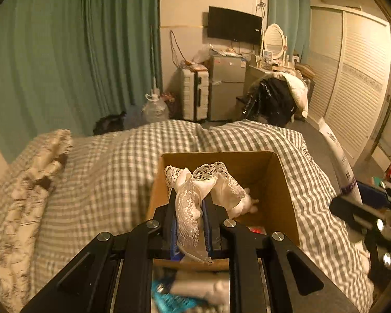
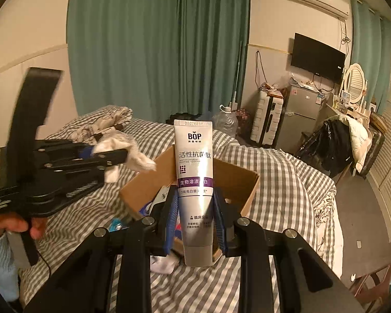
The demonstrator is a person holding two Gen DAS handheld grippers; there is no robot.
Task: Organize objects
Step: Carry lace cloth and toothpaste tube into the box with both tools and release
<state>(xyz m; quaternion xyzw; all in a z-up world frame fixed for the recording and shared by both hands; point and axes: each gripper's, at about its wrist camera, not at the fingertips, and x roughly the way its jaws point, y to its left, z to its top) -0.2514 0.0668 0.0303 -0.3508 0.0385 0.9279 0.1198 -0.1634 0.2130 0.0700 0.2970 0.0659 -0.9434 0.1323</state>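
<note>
A gingham-covered bed (image 1: 96, 172) lies beneath an open cardboard box (image 1: 279, 180). Left gripper (image 1: 189, 206) pinches crumpled white lace cloth (image 1: 195, 187) above the box; right gripper (image 2: 195, 208) clamps a glossy upright toothpaste tube (image 2: 194, 172). Box contents are blurred.

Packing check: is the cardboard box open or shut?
Open: the cardboard box shows its inside walls from above, with small items at the bottom.
</note>
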